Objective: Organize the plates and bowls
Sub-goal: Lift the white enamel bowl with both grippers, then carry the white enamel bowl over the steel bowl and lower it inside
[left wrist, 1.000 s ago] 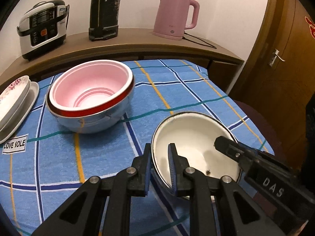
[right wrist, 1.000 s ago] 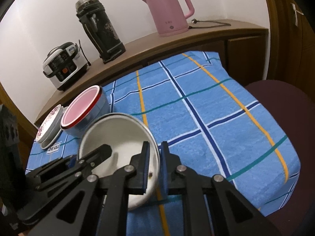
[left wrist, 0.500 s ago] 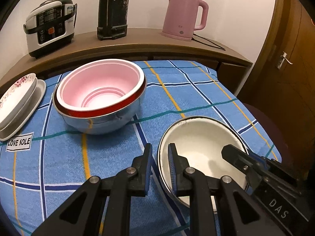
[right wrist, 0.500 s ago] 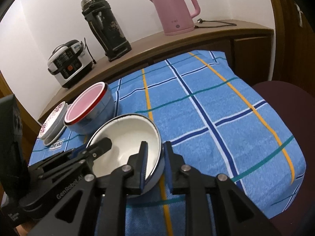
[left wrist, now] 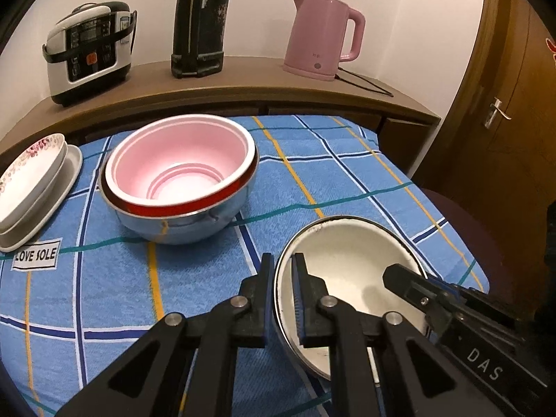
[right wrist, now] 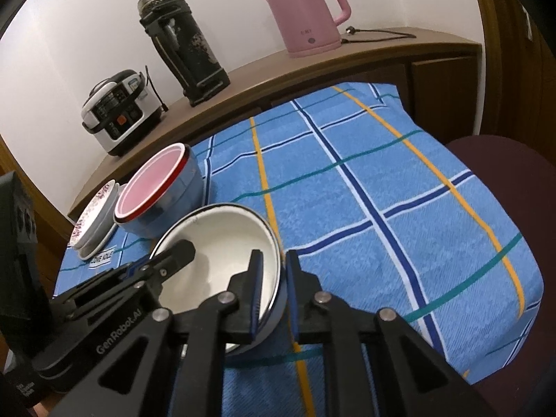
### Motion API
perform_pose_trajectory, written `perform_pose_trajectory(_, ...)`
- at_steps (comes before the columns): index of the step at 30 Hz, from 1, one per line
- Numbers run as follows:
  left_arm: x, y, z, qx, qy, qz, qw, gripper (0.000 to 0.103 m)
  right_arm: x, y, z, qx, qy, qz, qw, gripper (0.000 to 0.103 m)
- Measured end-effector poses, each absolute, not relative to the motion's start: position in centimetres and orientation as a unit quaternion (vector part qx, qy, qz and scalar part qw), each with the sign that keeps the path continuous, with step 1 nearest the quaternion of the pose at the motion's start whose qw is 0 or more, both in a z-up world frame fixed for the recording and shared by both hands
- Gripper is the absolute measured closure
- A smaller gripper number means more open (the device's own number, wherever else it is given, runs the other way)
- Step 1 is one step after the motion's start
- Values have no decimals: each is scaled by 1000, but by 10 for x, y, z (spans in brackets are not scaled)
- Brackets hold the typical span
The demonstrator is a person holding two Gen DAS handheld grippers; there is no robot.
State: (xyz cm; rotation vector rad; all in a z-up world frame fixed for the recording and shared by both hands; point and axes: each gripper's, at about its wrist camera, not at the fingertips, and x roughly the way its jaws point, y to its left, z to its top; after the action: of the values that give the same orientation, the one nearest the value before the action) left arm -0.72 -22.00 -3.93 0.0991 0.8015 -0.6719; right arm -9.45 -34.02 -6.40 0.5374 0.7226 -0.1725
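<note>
A white enamel bowl (left wrist: 351,253) with a dark rim is held over the blue checked cloth at the near right. My left gripper (left wrist: 282,278) is shut on its left rim. My right gripper (right wrist: 272,274) is shut on its right rim; the bowl shows there too (right wrist: 222,239). Each view also shows the other gripper's fingers (left wrist: 410,278) (right wrist: 173,252) at the bowl. Behind on the left a pink bowl (left wrist: 180,163) sits nested in a steel bowl (left wrist: 180,226). A floral plate stack (left wrist: 31,177) is at the far left.
The blue cloth (right wrist: 382,180) covers the table. A wooden shelf behind holds a rice cooker (left wrist: 88,54), a dark flask (left wrist: 199,21) and a pink kettle (left wrist: 321,36). A dark red chair (right wrist: 514,160) stands at the right edge. A door (left wrist: 514,104) is at the right.
Both grippers have lifted the white bowl off the cloth and carried it toward the nested bowls, which now look closer and larger. Both grips stay shut on the rim.
</note>
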Motion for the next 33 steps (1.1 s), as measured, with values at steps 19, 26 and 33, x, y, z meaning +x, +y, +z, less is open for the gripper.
perform_pose_trajectory(19, -13, -189, -3, 40, 337, -308, 889, 92, -90, -314, -27, 243, 330, -57, 911, 90)
perform_pose_trajectory(26, -4, -171, 8, 30, 328, -291, 898, 92, -78, -299, -11, 230, 319, -42, 918, 90)
perform_pose_trajectory(33, 2, -157, 19, 26, 313, -276, 908, 92, -62, -285, -4, 225, 318, -27, 921, 90)
